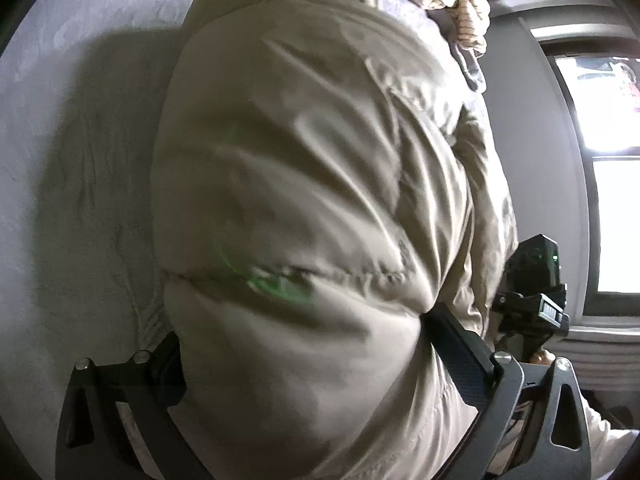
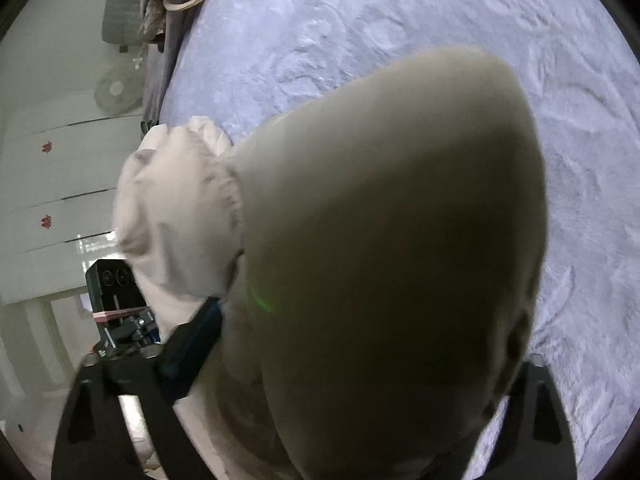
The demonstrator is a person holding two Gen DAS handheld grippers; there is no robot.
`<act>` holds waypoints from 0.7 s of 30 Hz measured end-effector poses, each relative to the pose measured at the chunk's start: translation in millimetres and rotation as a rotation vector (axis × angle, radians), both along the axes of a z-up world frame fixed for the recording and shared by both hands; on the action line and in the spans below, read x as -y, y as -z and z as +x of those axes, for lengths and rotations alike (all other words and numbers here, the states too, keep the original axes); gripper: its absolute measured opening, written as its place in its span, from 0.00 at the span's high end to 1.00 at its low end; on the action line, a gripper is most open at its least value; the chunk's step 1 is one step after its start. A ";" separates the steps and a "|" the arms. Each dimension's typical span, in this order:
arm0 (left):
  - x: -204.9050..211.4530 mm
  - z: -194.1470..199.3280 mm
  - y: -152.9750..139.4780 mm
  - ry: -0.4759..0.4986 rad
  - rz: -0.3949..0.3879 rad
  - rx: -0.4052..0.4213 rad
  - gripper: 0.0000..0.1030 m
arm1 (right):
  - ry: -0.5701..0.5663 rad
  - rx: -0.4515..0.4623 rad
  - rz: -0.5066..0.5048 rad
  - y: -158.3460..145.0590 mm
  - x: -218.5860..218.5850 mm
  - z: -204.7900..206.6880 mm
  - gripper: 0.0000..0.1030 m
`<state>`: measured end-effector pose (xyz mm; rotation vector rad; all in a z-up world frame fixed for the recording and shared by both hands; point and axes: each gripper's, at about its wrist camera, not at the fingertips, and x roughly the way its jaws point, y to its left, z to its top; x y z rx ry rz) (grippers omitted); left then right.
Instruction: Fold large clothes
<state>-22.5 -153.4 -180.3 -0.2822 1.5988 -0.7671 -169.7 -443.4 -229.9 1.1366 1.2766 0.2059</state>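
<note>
Grey bedspread [image 2: 400, 40] lies under a puffy beige jacket [image 1: 312, 184], clamped by both the left hand-held gripper [image 1: 304, 364] and the right hand-held gripper [image 2: 360, 360].

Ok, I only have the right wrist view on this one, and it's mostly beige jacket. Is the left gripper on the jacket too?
Observer: Yes. In the left wrist view the jacket bulges up out of the left gripper, and its fingers pinch the fabric from both sides.
Operator: Anything beyond the jacket on that side?
Observer: A bright window, off to the right of the jacket.
</note>
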 end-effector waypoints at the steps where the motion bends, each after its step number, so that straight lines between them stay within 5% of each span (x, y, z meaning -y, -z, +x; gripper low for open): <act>1: 0.6 -1.1 -3.7 0.002 -0.003 0.010 0.06 | 0.003 0.012 -0.008 -3.0 -1.1 2.3 0.33; 4: -0.5 1.9 -16.0 0.031 -0.019 0.035 0.17 | 0.017 0.039 -0.039 -16.9 -5.3 0.8 0.52; 6: -1.6 6.1 -24.9 0.056 -0.041 0.046 0.23 | 0.025 0.050 -0.053 -25.1 -7.1 -0.6 0.56; 14: -20.3 54.1 -69.0 0.099 -0.091 0.120 0.24 | 0.115 0.131 -0.095 -69.5 -36.0 18.7 0.59; 21: -58.8 131.2 -99.5 0.006 -0.063 0.238 0.24 | 0.076 0.202 -0.084 -84.9 -66.1 106.9 0.59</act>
